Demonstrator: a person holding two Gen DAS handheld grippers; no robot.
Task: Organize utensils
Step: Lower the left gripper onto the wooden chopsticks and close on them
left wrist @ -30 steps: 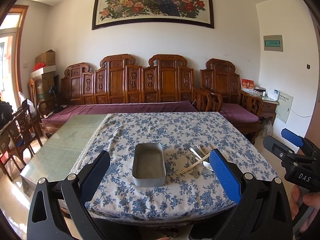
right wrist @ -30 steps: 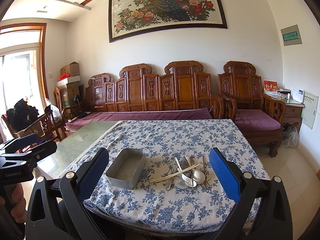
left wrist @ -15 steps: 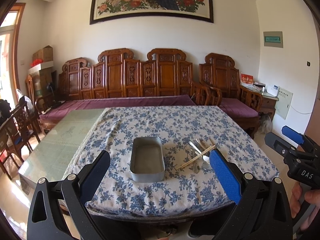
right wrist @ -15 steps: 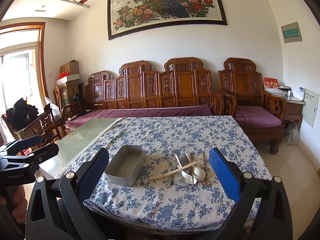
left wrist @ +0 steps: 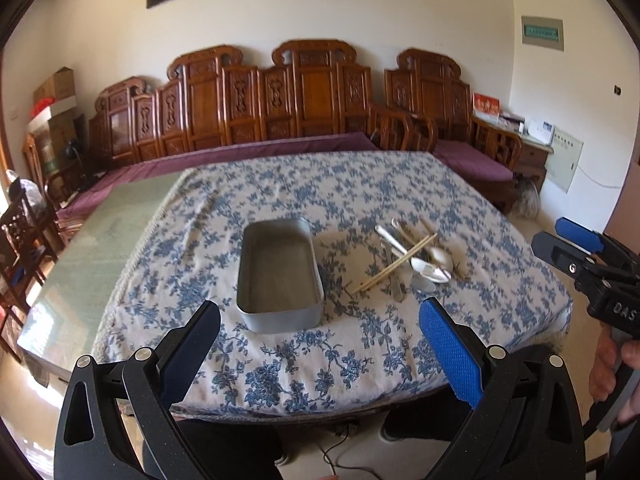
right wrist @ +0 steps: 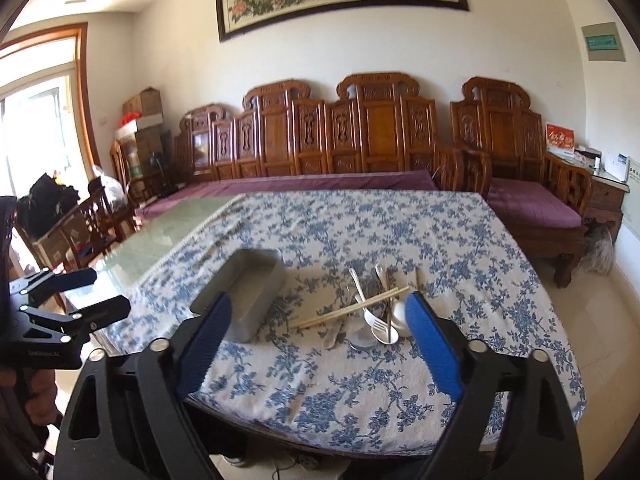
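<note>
Bare table edge (left wrist: pixel 104 240): at your far left, a greenish glass strip that the cloth does not cover.
Your left gripper (left wrist: pixel 320 320): jaws spread wide and holding nothing, hanging over the near edge of the table, short of the tin.
Tablecloth (left wrist: pixel 280 196): blue flowers on white, lying over most of the table; everything sits on it.
Metal tin (left wrist: pixel 280 268): an open rectangular container, nothing in it, just ahead of your left gripper and left of the utensils.
Utensil pile (left wrist: pixel 412 260): to the right of the tin and apart from it, all loose on the cloth.
Chopsticks (right wrist: pixel 352 308): a pair lying slantwise across the top of the pile.
Fork (right wrist: pixel 366 304): in the pile, tines toward you, beside a spoon (right wrist: pixel 400 314).
Your right gripper (right wrist: pixel 318 314): jaws wide apart and gripping nothing, low over the near side of the table, with the pile between its blue pads.
Wooden bench (right wrist: pixel 320 140): carved, with purple cushions, against the wall behind the table.
</note>
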